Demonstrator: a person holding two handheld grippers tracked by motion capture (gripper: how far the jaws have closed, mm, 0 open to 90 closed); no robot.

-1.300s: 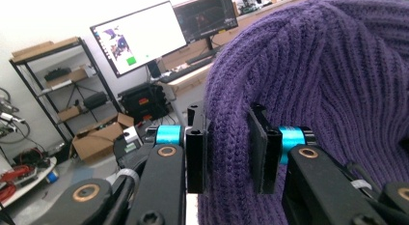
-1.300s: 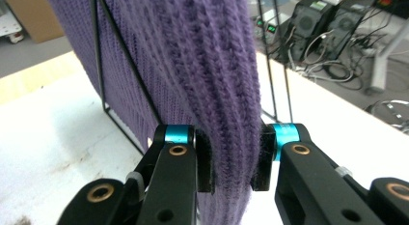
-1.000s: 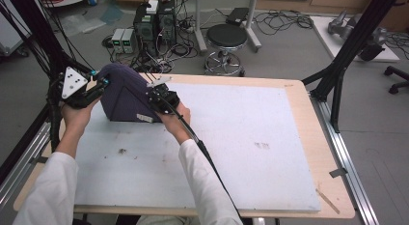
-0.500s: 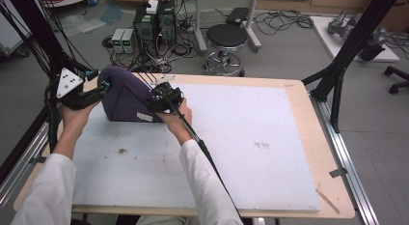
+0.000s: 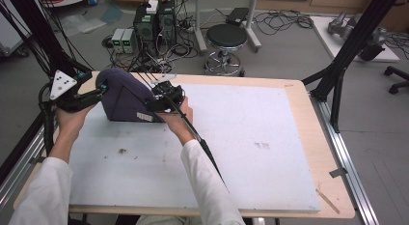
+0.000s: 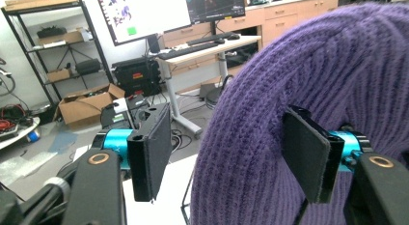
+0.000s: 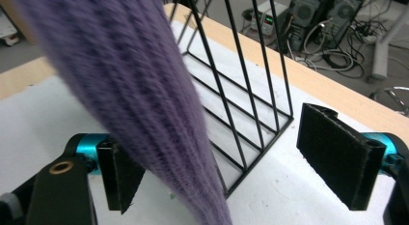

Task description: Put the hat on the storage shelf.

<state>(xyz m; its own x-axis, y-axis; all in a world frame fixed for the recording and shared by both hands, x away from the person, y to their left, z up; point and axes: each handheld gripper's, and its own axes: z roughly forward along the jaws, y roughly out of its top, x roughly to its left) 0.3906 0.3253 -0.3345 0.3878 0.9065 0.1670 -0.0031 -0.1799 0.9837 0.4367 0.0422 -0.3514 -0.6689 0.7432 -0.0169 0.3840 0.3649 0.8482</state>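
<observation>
A purple knitted hat [image 5: 123,92] is draped over a black wire rack [image 7: 241,109] at the back left of the white table mat [image 5: 241,138]. My left gripper [image 5: 98,92] is at the hat's left side, open. In the left gripper view the knit [image 6: 299,80] bulges in between the jaws from the right, and the right pad [image 6: 308,160] rests against it. My right gripper [image 5: 154,100] is at the hat's right edge, open. Its own view [image 7: 230,167] has the hat's hem [image 7: 144,104] hanging just inside the left pad [image 7: 120,179], with the bare rack wires behind.
The wooden table edge [image 5: 308,90] runs along the back and right. Black frame posts [image 5: 347,46] stand at the table's right and left corners. A stool [image 5: 226,41], computers and cables are on the floor beyond. A small dark stain [image 5: 120,151] marks the mat.
My left gripper has shifted slightly left and down at the hat's side. The right gripper and the hat have barely moved.
</observation>
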